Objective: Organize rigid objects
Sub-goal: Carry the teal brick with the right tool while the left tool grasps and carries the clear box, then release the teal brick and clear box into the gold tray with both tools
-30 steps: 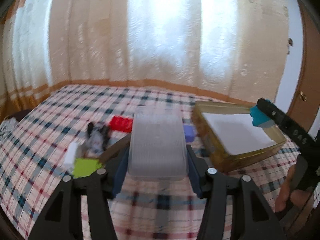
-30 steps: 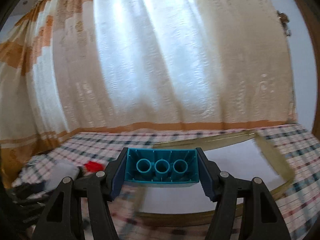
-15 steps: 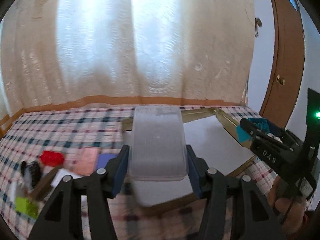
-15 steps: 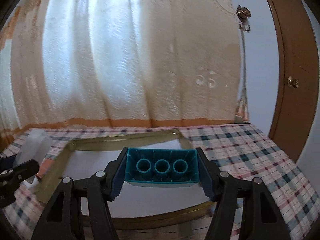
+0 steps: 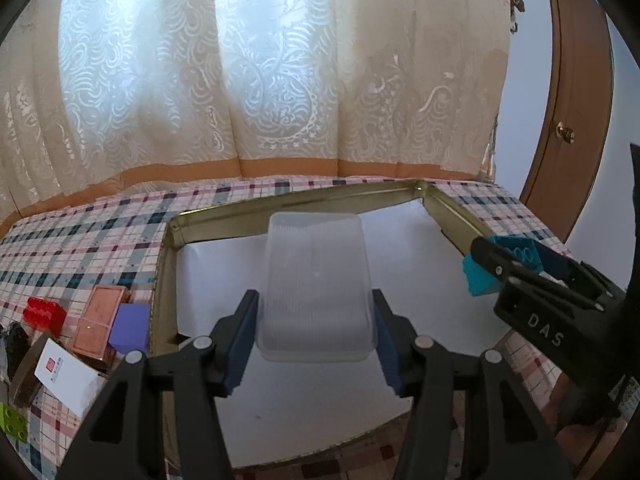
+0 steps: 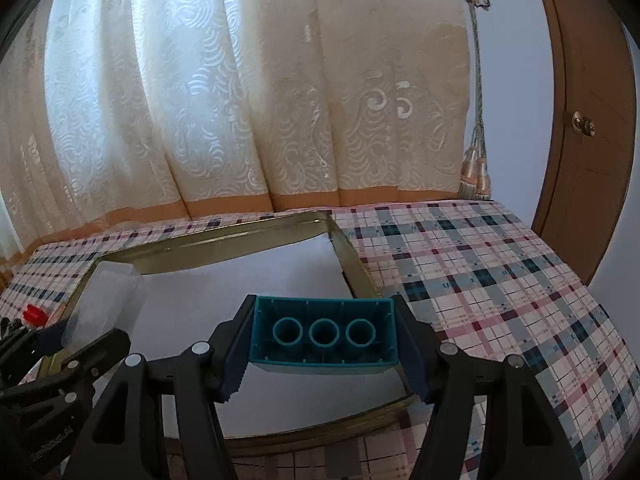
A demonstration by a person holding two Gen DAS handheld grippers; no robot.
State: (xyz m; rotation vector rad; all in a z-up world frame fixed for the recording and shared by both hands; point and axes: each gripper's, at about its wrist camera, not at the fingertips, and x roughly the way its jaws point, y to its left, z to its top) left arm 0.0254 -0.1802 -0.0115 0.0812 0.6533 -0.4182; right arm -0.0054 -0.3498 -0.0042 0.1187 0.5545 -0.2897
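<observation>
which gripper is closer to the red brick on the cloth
Left. The red brick lies just outside the tray's left wall, beside the left gripper. The right gripper is over the tray's right side, farther away.

Plaid-covered surface [image 5: 100, 236] with a tray and loose items.
Gold-rimmed tray [image 5: 280, 204], white inside, lies on the plaid cloth toward the curtain side. Left of the tray on the cloth: purple block [image 5: 130, 322] just beside the rim, pink box [image 5: 98, 320] touching it, red brick [image 5: 42, 314], white card [image 5: 66, 376], green brick [image 5: 12, 424] at the edge. Right of the tray the cloth shows only plaid.
</observation>
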